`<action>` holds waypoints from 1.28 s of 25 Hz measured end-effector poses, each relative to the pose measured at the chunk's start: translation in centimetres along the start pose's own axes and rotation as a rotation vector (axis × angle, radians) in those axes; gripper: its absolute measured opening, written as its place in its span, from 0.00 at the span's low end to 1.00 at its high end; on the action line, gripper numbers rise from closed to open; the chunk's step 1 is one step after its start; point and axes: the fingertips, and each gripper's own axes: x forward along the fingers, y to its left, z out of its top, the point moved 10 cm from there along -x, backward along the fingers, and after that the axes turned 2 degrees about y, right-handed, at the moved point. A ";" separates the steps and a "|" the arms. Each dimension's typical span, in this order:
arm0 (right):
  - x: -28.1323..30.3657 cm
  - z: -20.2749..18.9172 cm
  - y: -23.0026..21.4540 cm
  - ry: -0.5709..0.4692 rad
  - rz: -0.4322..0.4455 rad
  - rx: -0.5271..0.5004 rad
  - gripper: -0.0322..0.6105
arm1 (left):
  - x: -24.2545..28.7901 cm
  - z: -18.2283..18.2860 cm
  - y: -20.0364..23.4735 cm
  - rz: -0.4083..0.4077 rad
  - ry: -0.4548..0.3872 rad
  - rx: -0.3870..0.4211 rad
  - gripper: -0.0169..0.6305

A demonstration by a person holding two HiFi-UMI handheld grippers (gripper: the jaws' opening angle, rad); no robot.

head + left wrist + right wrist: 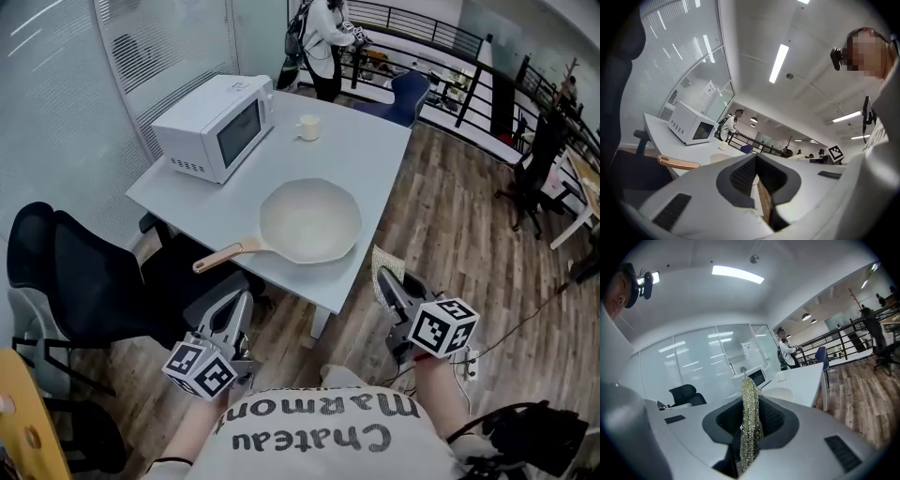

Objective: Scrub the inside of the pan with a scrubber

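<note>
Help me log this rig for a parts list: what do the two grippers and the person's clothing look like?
Both the left gripper and right gripper have pale grey, smoothly rounded shells with dark grey ribbed pads inside the jaws. Each carries a white cube printed with black square markers. The person wears a pale top with dark lettering.

Matt cream pan (309, 222), wood-look handle (220, 256); glittery metallic mesh scrubber (750, 418); smooth matt table (366, 141).

Shirt (319, 441): pale, dark lettering across the chest
Left gripper (234, 302): grey shell, black-and-white marker cube (202, 367)
Right gripper (386, 279): grey shell, like marker cube (442, 327)
</note>
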 end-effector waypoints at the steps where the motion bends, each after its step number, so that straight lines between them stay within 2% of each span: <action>1: 0.7 0.2 -0.5 0.002 0.002 0.008 0.15 | 0.4 -0.1 0.4 0.010 0.009 -0.002 0.01; 6: 5.7 1.6 -2.3 0.005 0.075 0.030 0.16 | 2.3 0.3 2.5 0.082 0.004 -0.002 0.01; 10: 10.3 4.5 -3.9 0.009 0.147 -0.001 0.15 | 5.0 1.8 3.9 0.142 -0.044 -0.022 0.01; 14: 14.0 7.9 -6.1 0.017 0.202 -0.031 0.16 | 8.4 3.2 4.5 0.185 -0.088 0.005 0.01; 20: 18.4 11.0 -9.8 0.028 0.276 -0.061 0.15 | 13.0 2.9 4.5 0.241 -0.122 0.007 0.01; 24: 21.3 10.5 -11.4 0.054 0.313 -0.065 0.15 | 14.9 1.6 4.9 0.271 -0.103 -0.001 0.01; 29: 24.6 8.1 -11.6 0.139 0.356 -0.030 0.15 | 15.2 0.5 6.2 0.351 -0.031 -0.004 0.00; 32: 26.3 6.3 -11.5 0.193 0.344 0.015 0.15 | 14.7 0.4 7.4 0.389 0.015 -0.010 0.03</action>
